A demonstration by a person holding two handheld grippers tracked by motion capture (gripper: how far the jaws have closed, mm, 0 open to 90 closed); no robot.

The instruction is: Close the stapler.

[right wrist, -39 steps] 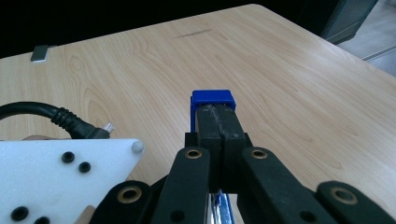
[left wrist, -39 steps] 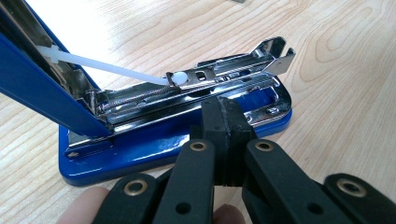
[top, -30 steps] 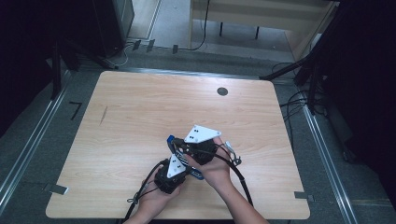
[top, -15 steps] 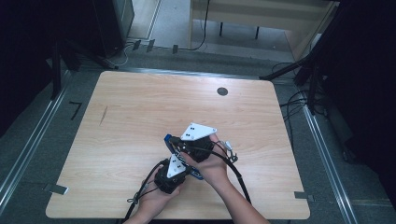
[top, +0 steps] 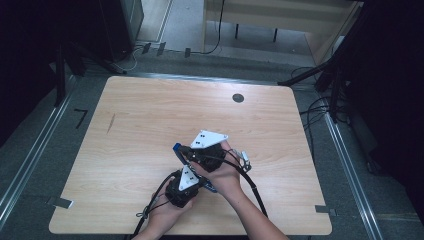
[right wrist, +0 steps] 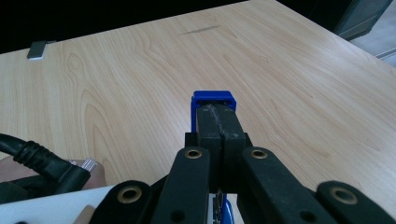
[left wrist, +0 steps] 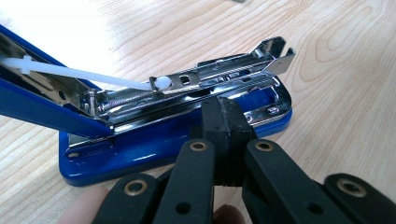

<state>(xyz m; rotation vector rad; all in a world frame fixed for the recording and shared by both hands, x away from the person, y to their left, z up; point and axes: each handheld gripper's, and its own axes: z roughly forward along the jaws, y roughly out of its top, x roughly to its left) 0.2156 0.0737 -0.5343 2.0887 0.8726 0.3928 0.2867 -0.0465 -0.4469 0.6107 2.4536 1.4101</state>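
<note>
A blue stapler point(left wrist: 154, 149) lies opened on the wooden table point(top: 150, 110), its chrome staple rail point(left wrist: 219, 74) bared and a white pusher rod running back under the raised blue cover point(left wrist: 28, 102). My left gripper point(left wrist: 227, 109) is shut, its tips pinched at the near side of the base and rail. In the high view my left gripper point(top: 202, 187) sits near the front edge. My right gripper point(top: 186, 150) is just beyond it. The right gripper point(right wrist: 216, 112) is shut along the lifted cover, whose blue end point(right wrist: 213, 98) pokes out past the tips.
A black round grommet point(top: 238, 98) sits near the table's far edge and a dark streak point(top: 110, 123) marks the left part. Tape tabs point(top: 60, 202) stick out at the front corners. Gripper cables point(top: 250, 180) trail to the right of the hands.
My right gripper has edged slightly up and to the left with the stapler's cover. The left gripper has stayed put.
</note>
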